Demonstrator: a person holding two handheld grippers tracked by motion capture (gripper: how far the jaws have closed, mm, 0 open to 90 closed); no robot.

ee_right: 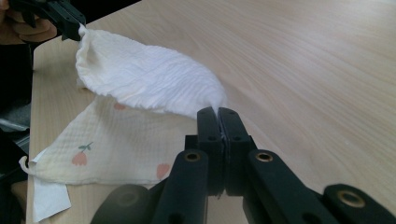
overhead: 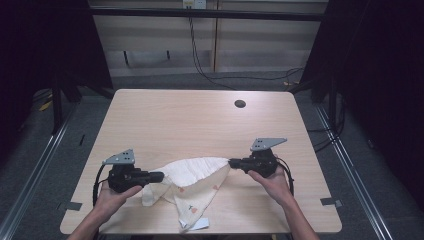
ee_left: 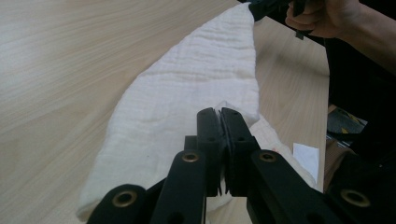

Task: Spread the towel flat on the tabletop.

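Both pairs of jaws pinch the white cloth (overhead: 192, 175) by opposite corners: left gripper (overhead: 159, 176) at its left end, right gripper (overhead: 233, 162) at its right; it hangs stretched between them, lower part draped on the table (overhead: 190, 115).

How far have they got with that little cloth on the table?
Both grabs look done: the left gripper and the right gripper each pinch one end of the cloth with shut fingers. In hand is a lift: the white edge hangs stretched between them, while the flower-printed part and its label rest on the table. Left, at a guess, is spreading or folding it; the cloth is rumpled, not yet flat.
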